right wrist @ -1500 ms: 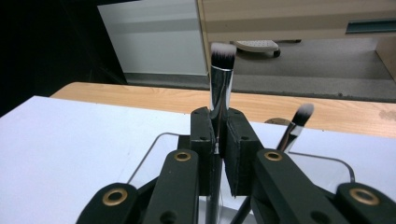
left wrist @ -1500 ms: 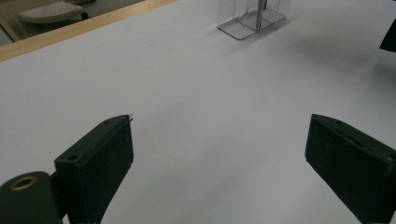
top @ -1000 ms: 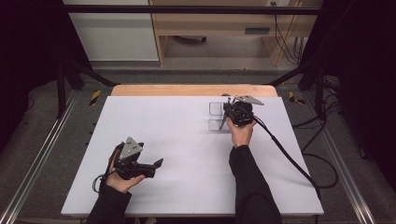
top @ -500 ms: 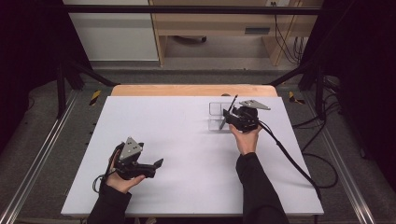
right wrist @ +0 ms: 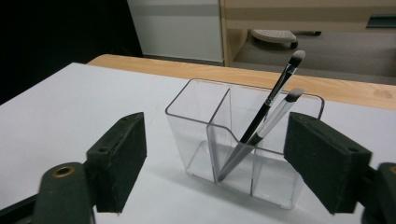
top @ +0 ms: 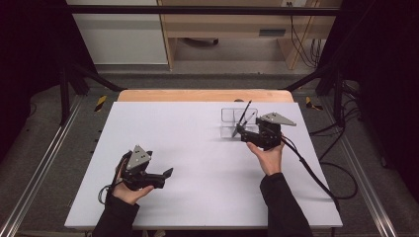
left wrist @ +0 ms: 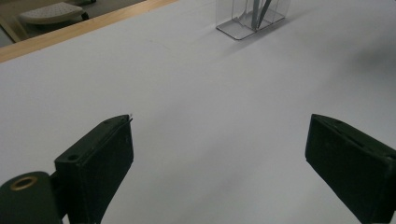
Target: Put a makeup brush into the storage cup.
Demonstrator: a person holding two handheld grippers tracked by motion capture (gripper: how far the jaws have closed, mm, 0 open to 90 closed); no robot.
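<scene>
White tabletop (top: 197, 148) from above: right gripper (top: 239, 131), jaws just opened with nothing between them, sits beside the clear plastic compartmented organizer (top: 232, 122). Left gripper (left wrist: 219, 158) waits wide apart, empty (idle). Two slim makeup brushes (right wrist: 261, 126) lean bristles-up in one compartment.

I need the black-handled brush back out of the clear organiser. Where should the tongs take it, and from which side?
Probably on the bare upper handle of the black-handled brush, just under the bristles, coming from above. It leans in a compartment of the clear organiser with its top well above the rim, while the silver-handled brush lies close beside its lower half. The right tongs stand open in front.
</scene>
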